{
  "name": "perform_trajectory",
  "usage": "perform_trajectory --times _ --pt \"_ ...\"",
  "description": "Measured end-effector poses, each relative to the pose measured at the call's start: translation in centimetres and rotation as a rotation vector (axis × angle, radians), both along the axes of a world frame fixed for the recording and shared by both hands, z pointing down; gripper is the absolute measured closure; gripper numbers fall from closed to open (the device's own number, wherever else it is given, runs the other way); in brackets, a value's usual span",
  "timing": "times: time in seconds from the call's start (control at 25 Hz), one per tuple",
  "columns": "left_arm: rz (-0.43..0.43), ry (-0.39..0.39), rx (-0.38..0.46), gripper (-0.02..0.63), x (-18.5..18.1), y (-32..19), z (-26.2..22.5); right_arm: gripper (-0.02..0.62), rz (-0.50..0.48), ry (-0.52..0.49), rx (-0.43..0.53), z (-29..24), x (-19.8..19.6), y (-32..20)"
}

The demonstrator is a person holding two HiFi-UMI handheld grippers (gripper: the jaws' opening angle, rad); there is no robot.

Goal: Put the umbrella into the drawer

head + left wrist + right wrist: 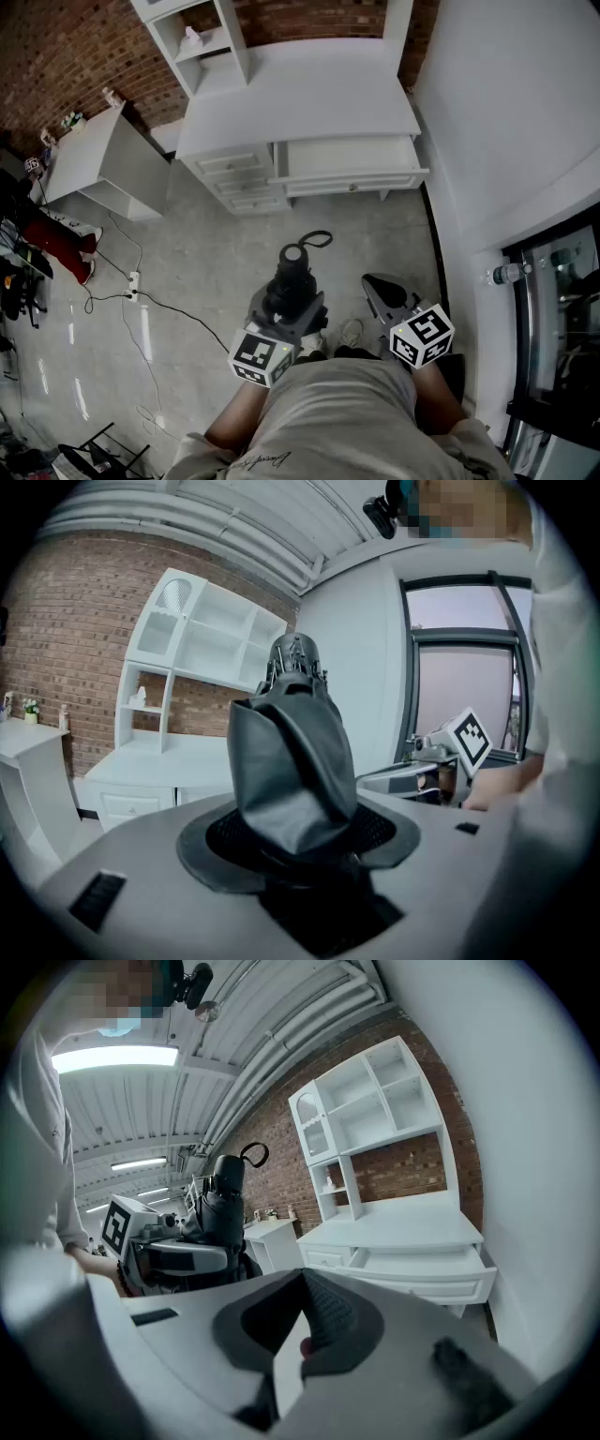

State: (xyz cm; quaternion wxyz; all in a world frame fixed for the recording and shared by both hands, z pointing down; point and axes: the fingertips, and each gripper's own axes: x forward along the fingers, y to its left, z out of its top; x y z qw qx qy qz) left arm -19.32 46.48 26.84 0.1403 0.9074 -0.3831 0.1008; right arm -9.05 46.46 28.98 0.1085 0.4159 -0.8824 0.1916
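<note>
Nearest, the person's shirt [347, 412] hides both hands and the rear of each gripper. Left gripper [292, 305] is clamped on the folded black umbrella [293, 267], which rises from between its jaws. The umbrella's lower end is buried in the grip, and a strap loop [316, 239] shows at the top. Right gripper [380, 291] is closed on nothing. Well ahead, the drawer [349, 159] stands open, its back hidden under the white worktop [309, 94].

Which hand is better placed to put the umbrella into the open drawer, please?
Left: the left gripper clamps the folded umbrella and faces the open drawer, while the right gripper holds nothing.
</note>
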Motion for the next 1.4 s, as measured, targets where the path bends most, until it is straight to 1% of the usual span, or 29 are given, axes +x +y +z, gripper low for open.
perform_trajectory --times 0.2,0.4,0.6,0.72,0.92,1.16,1.4 --pt "-0.005 0.002 0.012 0.336 0.6 -0.2 -0.3 0.568 -0.026 0.009 0.017 -0.4 0.2 0.0" --pt "-0.014 0.001 0.013 0.336 1.8 -0.7 -0.4 0.568 -0.039 0.009 0.026 -0.5 1.3 -0.5" --pt "-0.027 0.003 0.018 0.336 3.0 -1.6 -0.6 0.568 -0.045 -0.070 -0.012 -0.5 2.8 -1.5" --pt "-0.041 -0.002 0.018 0.336 3.9 -2.2 -0.8 0.568 -0.069 -0.080 -0.017 -0.5 3.7 -1.8" --pt "-0.056 -0.008 0.036 0.336 6.0 -2.7 -0.8 0.568 -0.105 -0.071 -0.014 -0.3 5.7 -2.3" --pt "-0.073 -0.002 0.037 0.336 8.3 -2.7 -0.3 0.568 -0.138 -0.051 -0.014 0.5 7.9 -2.3" --pt "-0.073 -0.004 0.038 0.336 9.1 -3.4 0.0 0.568 -0.158 -0.038 -0.021 0.9 8.5 -2.9"
